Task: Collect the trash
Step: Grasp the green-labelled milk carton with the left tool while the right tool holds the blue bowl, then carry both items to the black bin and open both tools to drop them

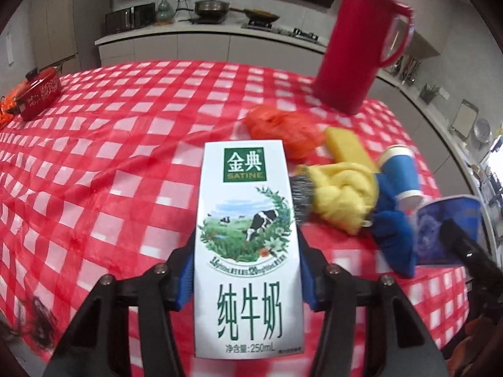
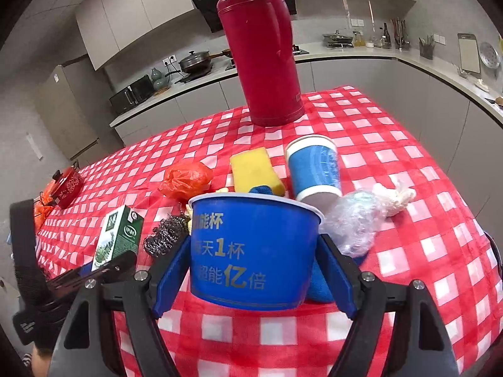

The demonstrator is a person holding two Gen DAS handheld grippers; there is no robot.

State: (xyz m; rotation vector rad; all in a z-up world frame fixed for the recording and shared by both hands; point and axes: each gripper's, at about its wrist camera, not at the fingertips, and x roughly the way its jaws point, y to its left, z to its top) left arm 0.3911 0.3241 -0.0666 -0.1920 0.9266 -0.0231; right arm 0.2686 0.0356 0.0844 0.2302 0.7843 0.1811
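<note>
I pinch the milk carton point(image 1: 248, 245) upright in my left gripper point(image 1: 245, 282) while my right gripper point(image 2: 254, 279) clamps the blue paper bowl point(image 2: 251, 251), both near me, apparently collecting 2 trash items off the checked tablecloth point(image 1: 110, 157).

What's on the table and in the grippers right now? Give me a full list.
milk carton: 1, white and green, between left gripper's pads
paper bowl: 1, blue, between right gripper's pads
paper cup: 1, blue, lying behind bowl
sponge: 1, yellow, left of cup
plastic bag: 1, orange, left of sponge
steel scourer: 1, grey, beside carton
clear wrap: 1, crumpled, right of bowl
yellow cloth: 1, mid-table
thermos: 1, red, far edge
small pot: 1, red, far left
left gripper: closed on carton
right gripper: closed on bowl
</note>
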